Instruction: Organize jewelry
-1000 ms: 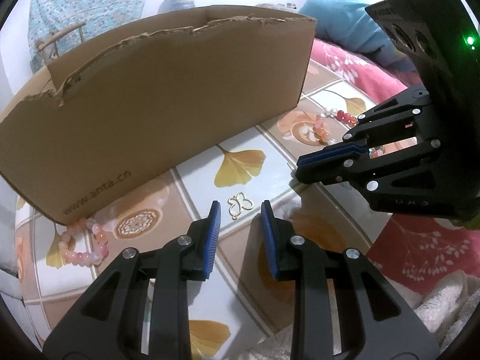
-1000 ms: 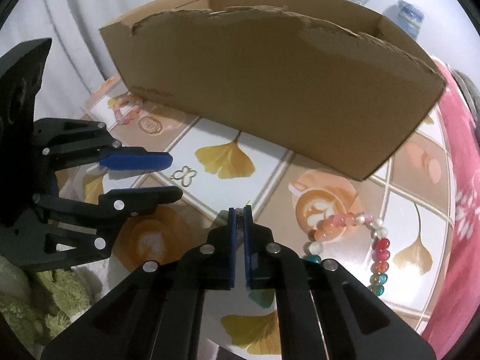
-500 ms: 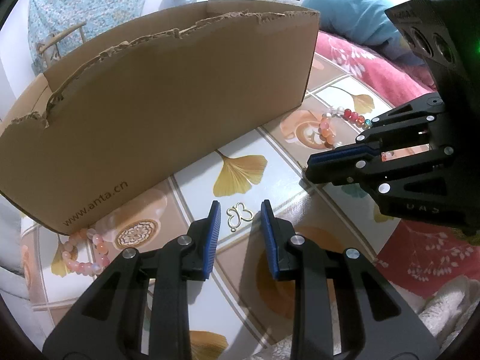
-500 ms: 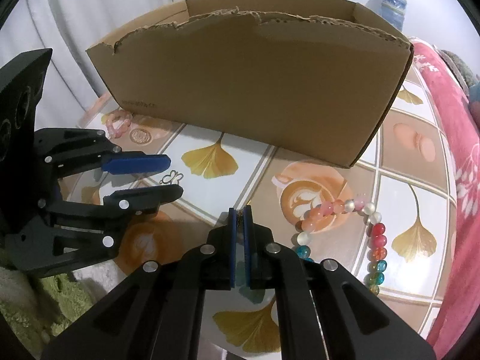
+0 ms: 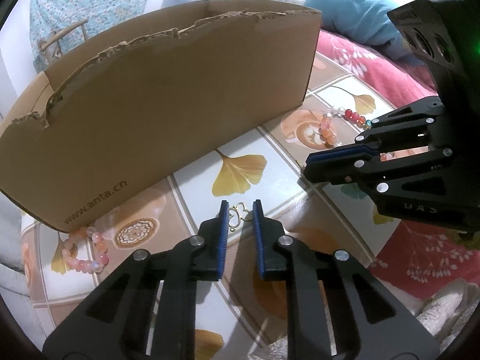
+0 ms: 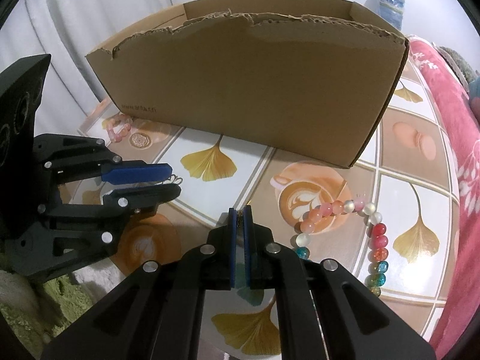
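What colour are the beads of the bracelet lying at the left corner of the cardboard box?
Pale pink and peach, some milky white; the pink bracelet shows best in the left wrist view.

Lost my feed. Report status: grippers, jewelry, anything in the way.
Left gripper closing around gold butterfly charm. Right gripper shut on a tiny gold piece. Two bead bracelets still on the table. Cardboard box beyond, path clear.

A patterned tablecloth (image 6: 399, 186) (ginkgo leaves and latte cups) covers the table. Far left hangs a white curtain (image 6: 99, 12); at the right edge lies a red floral blanket (image 6: 444, 114), a blue pillow (image 5: 354, 12) beyond.
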`<state>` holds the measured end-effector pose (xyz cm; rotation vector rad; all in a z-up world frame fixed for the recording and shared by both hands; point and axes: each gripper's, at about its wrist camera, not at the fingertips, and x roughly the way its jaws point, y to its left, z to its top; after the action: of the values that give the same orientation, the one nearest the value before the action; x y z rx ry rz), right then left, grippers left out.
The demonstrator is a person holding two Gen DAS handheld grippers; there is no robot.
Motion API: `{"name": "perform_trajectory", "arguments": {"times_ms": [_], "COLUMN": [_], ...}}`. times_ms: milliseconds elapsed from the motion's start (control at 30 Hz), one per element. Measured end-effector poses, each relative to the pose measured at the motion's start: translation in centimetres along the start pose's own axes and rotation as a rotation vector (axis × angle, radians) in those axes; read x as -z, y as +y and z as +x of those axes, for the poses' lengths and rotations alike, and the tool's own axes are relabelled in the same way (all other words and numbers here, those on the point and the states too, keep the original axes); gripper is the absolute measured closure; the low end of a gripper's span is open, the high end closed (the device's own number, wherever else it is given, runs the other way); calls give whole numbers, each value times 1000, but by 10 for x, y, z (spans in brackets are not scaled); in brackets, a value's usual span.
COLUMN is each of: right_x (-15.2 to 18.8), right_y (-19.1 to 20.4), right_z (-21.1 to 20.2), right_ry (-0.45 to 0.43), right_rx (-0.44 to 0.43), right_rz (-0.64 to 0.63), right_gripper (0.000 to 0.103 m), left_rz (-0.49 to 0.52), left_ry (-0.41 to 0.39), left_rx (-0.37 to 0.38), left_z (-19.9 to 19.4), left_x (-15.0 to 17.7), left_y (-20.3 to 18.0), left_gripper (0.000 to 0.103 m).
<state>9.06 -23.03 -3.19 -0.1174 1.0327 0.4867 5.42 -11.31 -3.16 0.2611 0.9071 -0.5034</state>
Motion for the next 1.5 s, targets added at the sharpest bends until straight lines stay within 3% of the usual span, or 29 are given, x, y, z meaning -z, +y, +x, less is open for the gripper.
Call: {"name": "perform_trajectory", "arguments": {"times_ms": [433,500,800,833,900,1100,1233,1367,1500], "right_x": [-2,-3,-5,-4,-3,-4,-5,-4,-3], "right_y": [0,0,1,2,1,2,2,0,1], "right_z": [1,0,-8,-8,-10,-8,-5,-2,0], "right_ry": [-4,-7,-19,-19,-15,-4,-2,2,9], "right_rx": [-3,-3,1,0,-5,-11,-15,-25,-26], "right_rz": [3,2,1,0,0,-20,-15,7,8], "right_gripper": [98,98,98,98,98,98,98,98,98], "left_rz": [9,16,-6,-5,9,85,123,110,137], "left_ry": [-13,-13,-6,-5,-1,-19,-36,-15,2], "left_rx": [4,5,14,22,26,51,98,205,213], "left_z": [-4,-5,-11,-12,-13,-17,-15,-8,-7], "left_x": [3,4,4,5,5,3,-6,-8,-2], "left_y": [2,2,6,6,5,9,17,26,25], "left_gripper": [89,100,99,99,88,80,78,78,78]}}
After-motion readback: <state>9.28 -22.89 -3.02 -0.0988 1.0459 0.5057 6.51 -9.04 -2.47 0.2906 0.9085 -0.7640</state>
